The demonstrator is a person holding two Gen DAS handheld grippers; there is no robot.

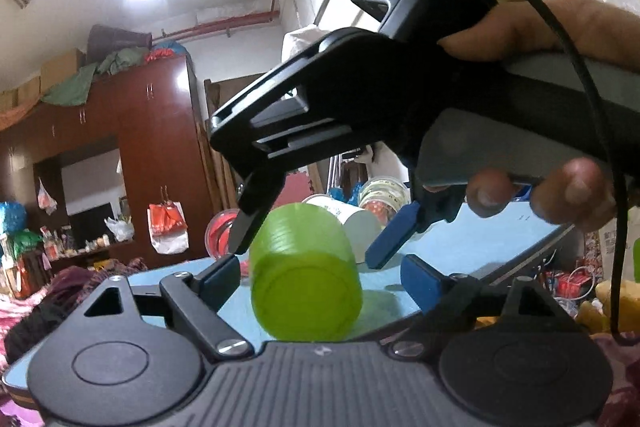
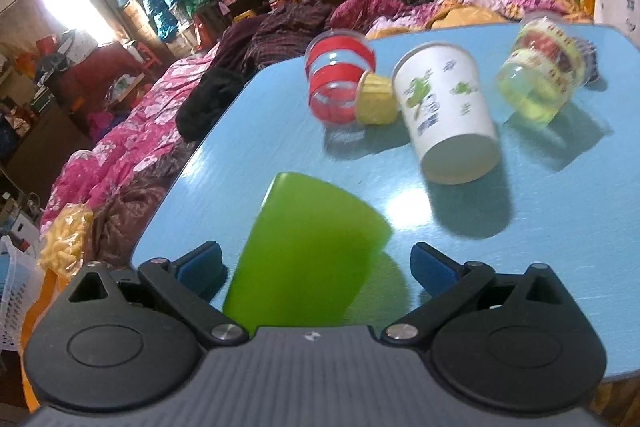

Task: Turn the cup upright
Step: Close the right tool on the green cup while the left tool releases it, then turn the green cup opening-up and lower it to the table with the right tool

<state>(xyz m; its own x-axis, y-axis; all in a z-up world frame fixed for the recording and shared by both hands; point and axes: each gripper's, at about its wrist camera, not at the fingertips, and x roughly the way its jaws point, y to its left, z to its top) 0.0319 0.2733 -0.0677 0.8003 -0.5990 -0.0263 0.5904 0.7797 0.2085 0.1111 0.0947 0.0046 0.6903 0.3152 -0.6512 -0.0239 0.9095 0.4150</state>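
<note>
Green cup (image 1: 306, 275) between open tongs (image 1: 320, 281)

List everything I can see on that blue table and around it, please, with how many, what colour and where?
green cup: one, lime green, lying on its side at the near edge of the table, between the open fingers of both grippers
paper cup: one, white with green print, on its side mid-table
striped cup: one, clear with red bands, on its side at the far left
yellow cup: one, small, between the striped and paper cups
patterned cup: one, clear yellowish with red print, far right
table: one, light blue
bedding: pink floral heap, left of the table
wardrobe: one, dark brown, back wall
left gripper: black, blue pads, open
right gripper: black, blue pads, open
hand: one, holding the right gripper's handle
</note>
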